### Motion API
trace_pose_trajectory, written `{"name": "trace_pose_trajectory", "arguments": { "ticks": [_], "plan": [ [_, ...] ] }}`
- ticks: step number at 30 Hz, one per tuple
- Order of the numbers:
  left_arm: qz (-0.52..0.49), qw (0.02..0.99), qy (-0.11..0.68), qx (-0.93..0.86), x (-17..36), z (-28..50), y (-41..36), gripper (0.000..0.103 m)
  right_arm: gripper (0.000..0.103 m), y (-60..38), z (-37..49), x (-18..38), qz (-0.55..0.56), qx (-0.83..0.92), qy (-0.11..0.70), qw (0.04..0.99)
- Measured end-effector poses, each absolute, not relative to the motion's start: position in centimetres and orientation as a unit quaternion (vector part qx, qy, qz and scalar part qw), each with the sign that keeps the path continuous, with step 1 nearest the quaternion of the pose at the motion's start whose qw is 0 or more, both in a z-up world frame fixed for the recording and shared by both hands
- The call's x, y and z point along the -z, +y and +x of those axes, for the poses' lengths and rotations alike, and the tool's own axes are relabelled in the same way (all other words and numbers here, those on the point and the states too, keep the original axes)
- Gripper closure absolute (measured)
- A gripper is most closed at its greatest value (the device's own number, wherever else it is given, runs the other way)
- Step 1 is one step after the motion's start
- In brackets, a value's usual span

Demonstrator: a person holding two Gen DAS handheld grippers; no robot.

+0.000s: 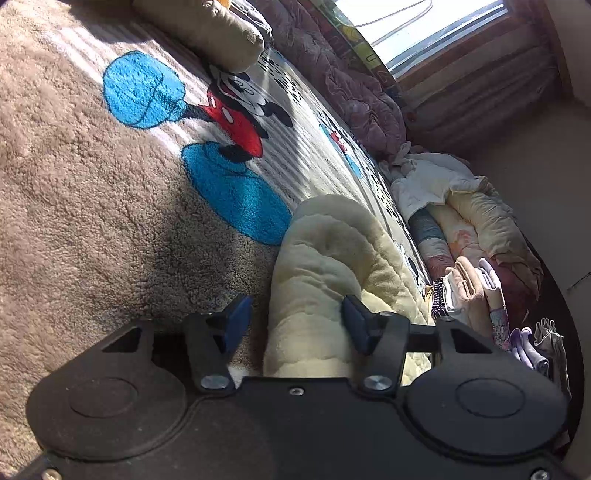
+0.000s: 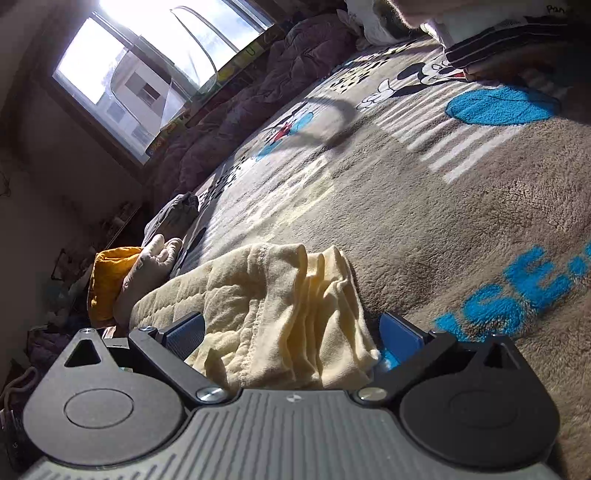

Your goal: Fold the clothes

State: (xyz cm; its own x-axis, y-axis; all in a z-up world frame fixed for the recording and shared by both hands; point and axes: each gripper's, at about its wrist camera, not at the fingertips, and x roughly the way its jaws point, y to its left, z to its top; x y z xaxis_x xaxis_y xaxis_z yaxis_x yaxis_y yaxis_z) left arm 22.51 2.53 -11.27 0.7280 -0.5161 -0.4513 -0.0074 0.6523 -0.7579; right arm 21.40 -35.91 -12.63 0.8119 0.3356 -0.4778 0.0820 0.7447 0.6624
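A cream fleece garment [image 1: 325, 266] lies bunched on a brown Mickey Mouse blanket [image 1: 92, 206]. My left gripper [image 1: 295, 317] is open, its blue pads on either side of the garment's thick rolled edge. In the right wrist view the same cream garment [image 2: 280, 310] shows a pleated, folded end. My right gripper [image 2: 291, 336] is open with that end lying between its pads [image 2: 400, 332].
A stack of folded clothes [image 1: 476, 291] and rumpled bedding [image 1: 480, 221] lie at the bed's far side. A purple quilt [image 1: 351, 85] runs under the window. A pillow [image 1: 214, 29] sits at the bed's far end. An orange cloth [image 2: 110, 280] and folded striped clothes [image 2: 509, 33] show in the right wrist view.
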Motion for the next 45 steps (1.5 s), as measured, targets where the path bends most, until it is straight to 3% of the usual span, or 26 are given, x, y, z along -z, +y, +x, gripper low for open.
{"name": "trace_pose_trajectory", "arguments": {
  "ticks": [1, 2, 3, 5, 7, 10, 15, 17, 18, 20, 21, 22, 29, 33, 34, 37, 40, 45],
  "plan": [
    [-0.391, 0.842, 0.338, 0.155, 11.4, 22.6, 2.3, 0.056, 0.026, -35.6, 21.5, 12.6, 0.353, -0.061, 0.299, 0.884],
    [-0.393, 0.84, 0.339, 0.158, 11.5, 22.7, 2.1, 0.062, 0.031, -35.4, 21.5, 12.6, 0.36, -0.055, 0.299, 0.882],
    [-0.395, 0.839, 0.338, 0.161, 11.6, 22.6, 2.0, 0.064, 0.043, -35.1, 21.5, 12.7, 0.371, -0.058, 0.299, 0.877],
    [-0.407, 0.832, 0.336, 0.17, 11.8, 22.4, 2.0, 0.067, 0.05, -34.9, 21.3, 12.7, 0.377, -0.053, 0.296, 0.876],
    [-0.43, 0.819, 0.333, 0.182, 12.0, 22.1, 2.2, 0.07, 0.067, -35.3, 20.7, 12.7, 0.397, -0.051, 0.289, 0.87],
    [-0.467, 0.795, 0.332, 0.2, 12.1, 21.6, 2.6, 0.071, 0.078, -36.7, 18.9, 11.6, 0.423, -0.057, 0.274, 0.862],
    [-0.529, 0.736, 0.355, 0.23, 11.8, 19.5, 2.7, 0.071, 0.08, -38.4, 15.0, 8.5, 0.44, -0.074, 0.256, 0.858],
    [-0.51, 0.745, 0.369, 0.22, 11.3, 18.5, 2.4, 0.064, 0.08, -39.1, 13.4, 7.8, 0.428, -0.073, 0.267, 0.86],
    [-0.494, 0.755, 0.375, 0.214, 11.4, 18.3, 2.1, 0.052, 0.076, -39.5, 12.7, 7.8, 0.424, -0.068, 0.273, 0.861],
    [-0.462, 0.772, 0.387, 0.203, 11.5, 18.0, 1.7, 0.04, 0.054, -40.5, 11.9, 9.4, 0.424, -0.039, 0.287, 0.858],
    [-0.461, 0.769, 0.392, 0.207, 11.8, 18.0, 1.8, 0.04, 0.031, -41.1, 11.5, 10.2, 0.424, -0.025, 0.294, 0.856],
    [-0.462, 0.769, 0.391, 0.208, 12.0, 17.7, 1.9, 0.04, 0.025, -41.5, 11.1, 11.0, 0.43, -0.015, 0.297, 0.853],
    [-0.454, 0.773, 0.385, 0.221, 12.6, 16.8, 1.9, 0.039, 0.021, -41.3, 10.4, 13.5, 0.463, -0.063, 0.283, 0.838],
    [-0.437, 0.788, 0.375, 0.217, 12.4, 16.0, 1.1, 0.041, 0.023, -39.6, 11.9, 13.6, 0.444, -0.074, 0.301, 0.841],
    [-0.433, 0.79, 0.374, 0.22, 12.3, 15.9, 0.8, 0.041, 0.031, -39.1, 12.2, 13.6, 0.439, -0.075, 0.305, 0.842],
    [-0.436, 0.786, 0.371, 0.232, 12.6, 15.9, 0.7, 0.061, 0.046, -38.4, 12.6, 13.7, 0.445, -0.083, 0.309, 0.836],
    [-0.435, 0.786, 0.36, 0.25, 12.8, 15.3, 0.8, 0.065, 0.064, -38.4, 11.6, 13.8, 0.452, -0.096, 0.292, 0.838],
    [-0.463, 0.771, 0.33, 0.287, 12.9, 13.7, 1.3, 0.068, 0.071, -39.0, 9.2, 14.5, 0.473, -0.126, 0.259, 0.832]
  ]
}}
